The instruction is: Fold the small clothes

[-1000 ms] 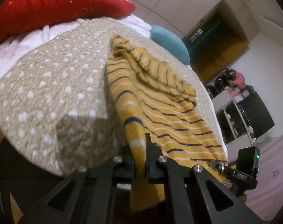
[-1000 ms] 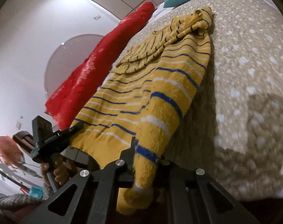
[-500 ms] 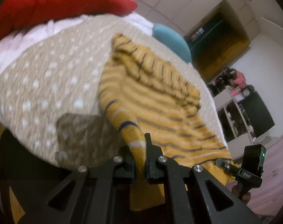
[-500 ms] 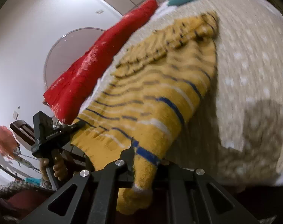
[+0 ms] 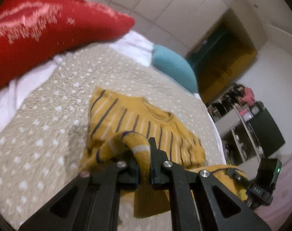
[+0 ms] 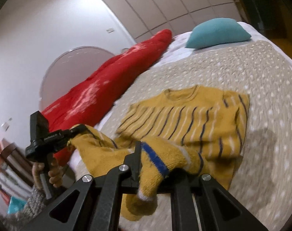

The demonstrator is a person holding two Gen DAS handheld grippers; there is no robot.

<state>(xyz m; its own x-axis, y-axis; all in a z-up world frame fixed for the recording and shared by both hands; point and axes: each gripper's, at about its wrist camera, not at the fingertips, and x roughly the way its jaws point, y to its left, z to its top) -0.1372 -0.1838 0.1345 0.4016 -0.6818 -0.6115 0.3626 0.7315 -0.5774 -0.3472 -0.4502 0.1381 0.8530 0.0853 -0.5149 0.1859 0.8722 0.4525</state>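
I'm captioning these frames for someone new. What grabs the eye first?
The mustard striped sweater lies on the dotted beige bedspread, its bottom edge pinched by both the left gripper and the right gripper. Behind it lie a long red pillow and a teal pillow.

The sweater (image 6: 186, 115) is thick, fuzzy mustard knit with thin dark and white stripes. The bedspread (image 6: 242, 67) under it is matt beige quilted cloth with pale dots. The red pillow (image 5: 39, 30) at the far left looks glossy, satin-like. Both grippers are matt black plastic with shiny metal screws.
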